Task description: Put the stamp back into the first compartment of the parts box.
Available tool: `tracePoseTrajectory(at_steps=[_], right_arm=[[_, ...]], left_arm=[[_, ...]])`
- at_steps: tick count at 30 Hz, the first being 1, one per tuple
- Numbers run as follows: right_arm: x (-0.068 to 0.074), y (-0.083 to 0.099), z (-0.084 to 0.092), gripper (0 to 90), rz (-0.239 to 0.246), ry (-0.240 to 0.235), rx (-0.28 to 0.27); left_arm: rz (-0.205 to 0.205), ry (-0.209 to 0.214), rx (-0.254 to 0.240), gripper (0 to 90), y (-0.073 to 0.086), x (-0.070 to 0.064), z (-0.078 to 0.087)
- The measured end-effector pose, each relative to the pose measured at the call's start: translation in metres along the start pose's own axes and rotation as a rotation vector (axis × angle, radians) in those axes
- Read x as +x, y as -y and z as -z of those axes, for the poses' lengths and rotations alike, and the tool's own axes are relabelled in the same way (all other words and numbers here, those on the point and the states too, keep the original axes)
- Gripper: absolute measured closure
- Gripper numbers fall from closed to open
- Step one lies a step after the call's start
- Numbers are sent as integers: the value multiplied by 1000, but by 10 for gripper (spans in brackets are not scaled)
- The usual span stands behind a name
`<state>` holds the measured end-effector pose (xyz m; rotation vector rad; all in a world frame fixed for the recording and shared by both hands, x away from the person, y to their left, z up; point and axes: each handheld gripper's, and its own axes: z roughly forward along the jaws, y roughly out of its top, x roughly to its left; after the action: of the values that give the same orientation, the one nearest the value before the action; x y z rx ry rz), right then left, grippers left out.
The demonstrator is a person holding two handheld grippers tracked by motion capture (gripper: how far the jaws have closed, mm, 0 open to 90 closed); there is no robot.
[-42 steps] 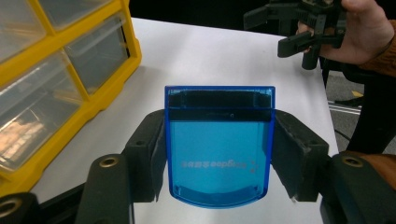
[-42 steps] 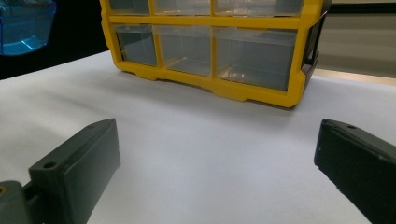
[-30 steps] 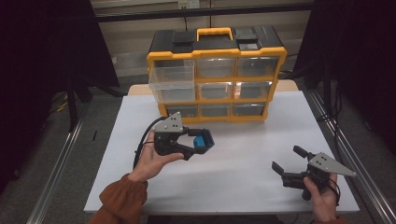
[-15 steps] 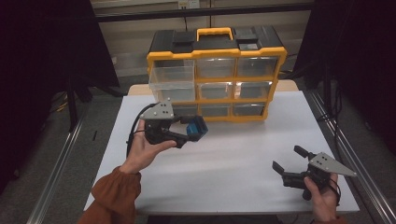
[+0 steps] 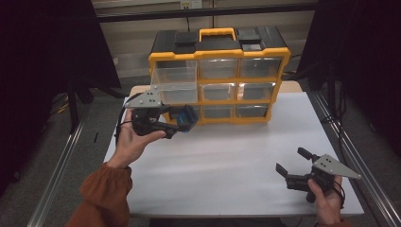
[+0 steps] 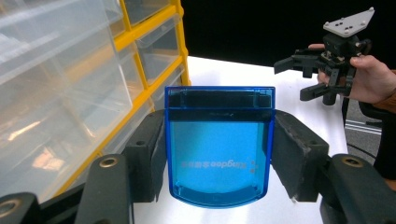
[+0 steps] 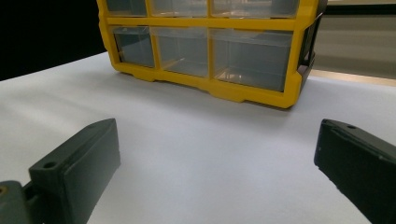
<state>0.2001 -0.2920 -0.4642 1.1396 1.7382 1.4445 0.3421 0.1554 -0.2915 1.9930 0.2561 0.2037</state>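
The left gripper [image 5: 182, 124] clamps a blue translucent case [image 6: 218, 144] between its two black pads, one pressed on each side; it is held off the white table [image 5: 227, 161], at the left, just in front of the yellow drawer cabinet [image 5: 220, 78] at the far edge; the cabinet's top-left clear drawer [image 5: 174, 82] stands pulled out, just above the gripper; the right gripper [image 5: 288, 166] sits near the table's near-right corner, jaws wide apart with nothing between them.

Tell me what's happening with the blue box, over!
Left gripper shut on blue box, held up beside open top-left drawer. Right gripper open, empty, low over table. Nothing between box and drawer.
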Motion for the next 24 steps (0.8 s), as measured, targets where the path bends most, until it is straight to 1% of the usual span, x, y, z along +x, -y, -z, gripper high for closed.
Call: tracePoseTrajectory(at_steps=[2,3,7,8,9,10,11,12,15,16,18,19,20,21,23,24], right_arm=[[0,0,0,2,-1,0,0],[0,0,0,2,-5,-2,1],[0,0,0,2,-4,-1,0],[0,0,1,2,-3,-1,-1],[0,0,1,2,-3,-1,-1],[0,0,0,2,-4,0,1],[0,0,0,2,-4,0,1],[0,0,0,2,-4,-4,2],[0,0,1,2,1,-3,0],[0,0,1,2,-1,-3,-1],[0,0,1,2,-3,-3,-1],[0,0,1,2,-3,-5,1],[0,0,0,2,-9,-5,0],[-1,0,0,2,-11,-7,-2],[-1,0,0,2,-10,-7,-1],[-1,0,1,2,-10,-6,-2]], left_arm=[[1,-7,0,413,-2,1,1],[3,-10,7,413,-5,4,5],[5,-23,1,413,-9,6,10],[-5,-26,2,413,-14,6,14],[-5,-26,2,413,-14,6,14],[-16,-34,3,413,-18,6,18],[-16,-34,3,413,-18,6,18],[-20,-45,6,413,-22,6,21],[-18,-50,8,413,-26,7,24],[-27,-64,14,413,-30,10,28],[-24,-61,5,413,-33,14,31],[-22,-67,7,413,-36,16,32],[-31,-75,11,413,-38,18,34],[-25,-77,10,413,-40,18,35],[-27,-77,14,413,-41,19,35],[-32,-81,20,413,-45,20,36]])
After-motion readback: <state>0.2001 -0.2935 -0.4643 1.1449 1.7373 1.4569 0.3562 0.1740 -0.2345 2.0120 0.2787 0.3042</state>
